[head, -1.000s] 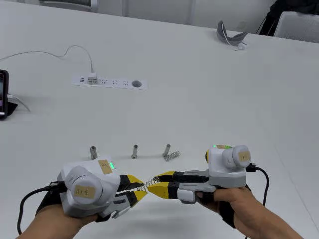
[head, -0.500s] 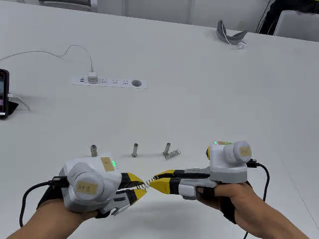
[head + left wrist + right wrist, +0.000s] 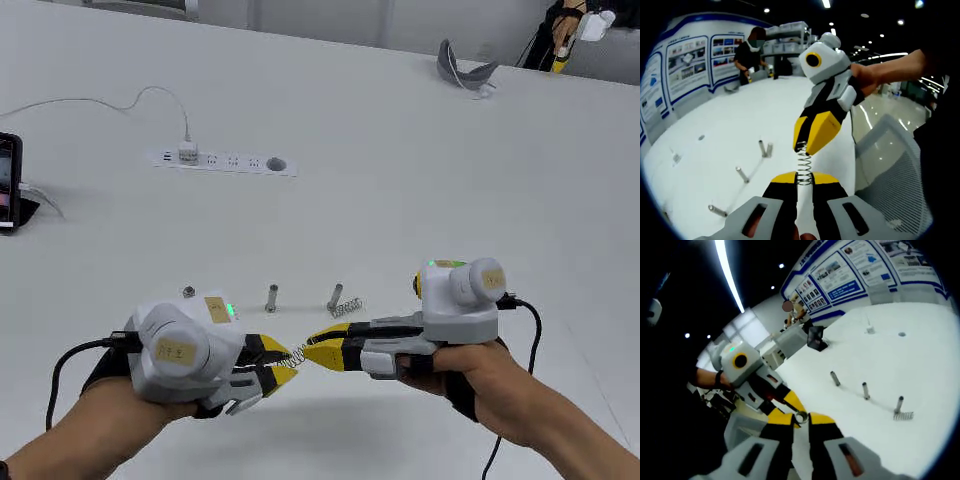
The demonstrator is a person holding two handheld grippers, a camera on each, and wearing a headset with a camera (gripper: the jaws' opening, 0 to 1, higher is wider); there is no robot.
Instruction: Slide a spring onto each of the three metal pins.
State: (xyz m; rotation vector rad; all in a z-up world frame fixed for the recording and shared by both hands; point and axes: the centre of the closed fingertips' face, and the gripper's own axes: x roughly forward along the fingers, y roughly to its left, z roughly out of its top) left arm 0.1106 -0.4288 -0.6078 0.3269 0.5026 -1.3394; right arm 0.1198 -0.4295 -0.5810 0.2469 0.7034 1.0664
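Before me, my left gripper [image 3: 287, 363] and right gripper [image 3: 313, 356] still pinch the spring [image 3: 296, 353]. They've drawn slightly apart.

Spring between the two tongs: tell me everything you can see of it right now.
The spring is a short, thin coil of silvery wire, looks like steel, with open, evenly spaced turns. It is in the air above the white table. One end sits pinched in the left tongs, the other is held in the tips of the right tongs, so it spans the small gap between them in a straight line.
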